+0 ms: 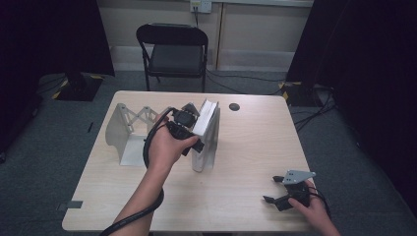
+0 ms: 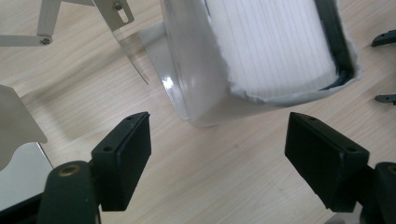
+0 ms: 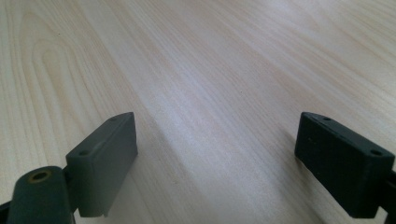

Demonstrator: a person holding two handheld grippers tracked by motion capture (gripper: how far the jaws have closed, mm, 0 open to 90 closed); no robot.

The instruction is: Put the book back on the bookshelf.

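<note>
Two grippers are seen over one desk, and the work is concentrated at the left-centre of it. A white metal bookend rack, with a scissor-type linkage between its end plates, is stood there; against its right end plate a white book is stood on edge, leaning slightly, with its long axis running away from the person. The book is located directly ahead of the left gripper, just beyond its jaws; in the left gripper view the white page block and the curved metal plate beside it are seen beyond the fingertips, apart from both pads. The left gripper is held moderately wide, with nothing clamped and bare desk between the jaws. The left hand is wrapped around the gripper body, the forearm is extended diagonally forward, and the gripper is pointed forward and down toward the book. The right gripper is rested well apart, near the desk's front right corner, with its jaws spread wide over bare wood and nothing held. The left hand is judged far nearer to the book, so any regrasp or adjustment of it would fall to that side.
</note>
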